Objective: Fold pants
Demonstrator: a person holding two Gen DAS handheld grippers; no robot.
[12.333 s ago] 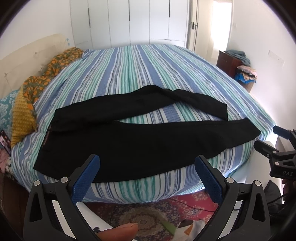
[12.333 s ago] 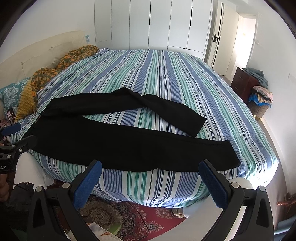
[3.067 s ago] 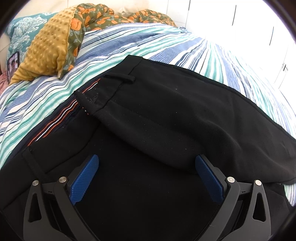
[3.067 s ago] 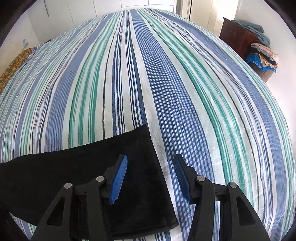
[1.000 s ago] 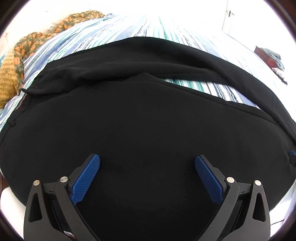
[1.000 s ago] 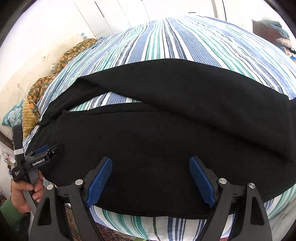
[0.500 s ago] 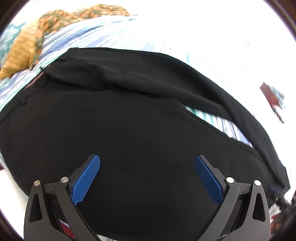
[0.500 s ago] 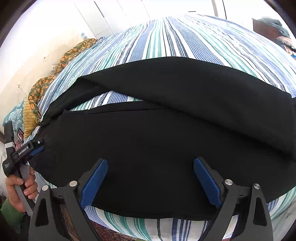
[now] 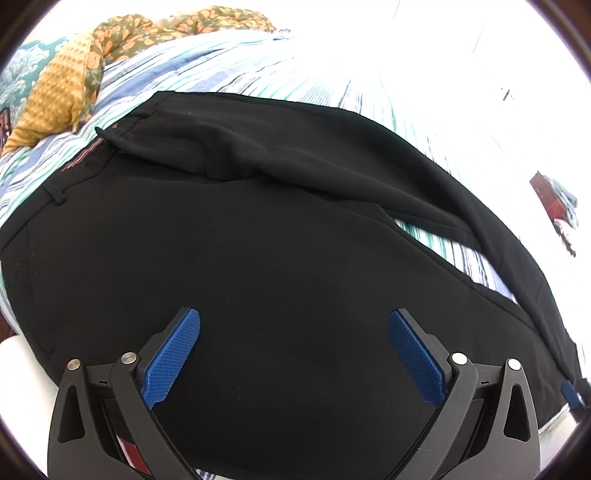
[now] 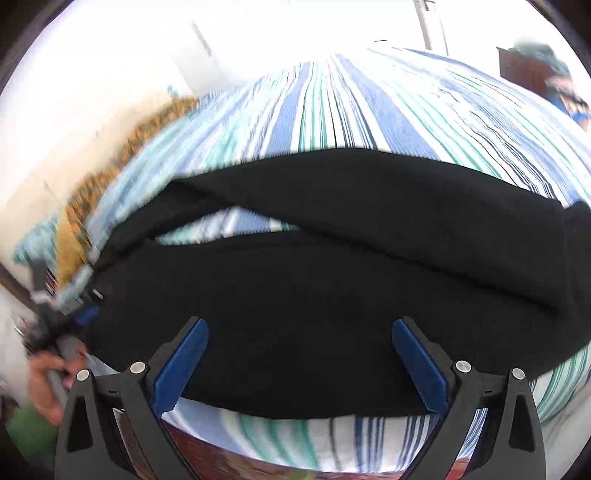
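Note:
Black pants [image 9: 258,240] lie across the near side of a striped bed [image 9: 258,70], waistband at the left with a thin orange stitch line. The far leg lies close beside the near leg, with a sliver of sheet between them. My left gripper [image 9: 293,332] is open and empty, low over the seat and thigh area. In the right wrist view the pants [image 10: 332,266] fill the middle, and my right gripper [image 10: 299,343] is open and empty over the near leg by the bed's edge. The left gripper [image 10: 86,315] shows blurred at the far left, held by a hand.
A mustard knobbly pillow [image 9: 51,96] and an orange floral cloth [image 9: 177,26] lie at the head of the bed. A dark dresser [image 10: 524,70] with clothes stands at the far right. A patterned rug [image 10: 258,469] lies below the bed edge.
The left gripper has swung left toward the waistband, which now shows more fully. The right gripper has drawn back slightly and its view is blurred by motion. Both stay open.

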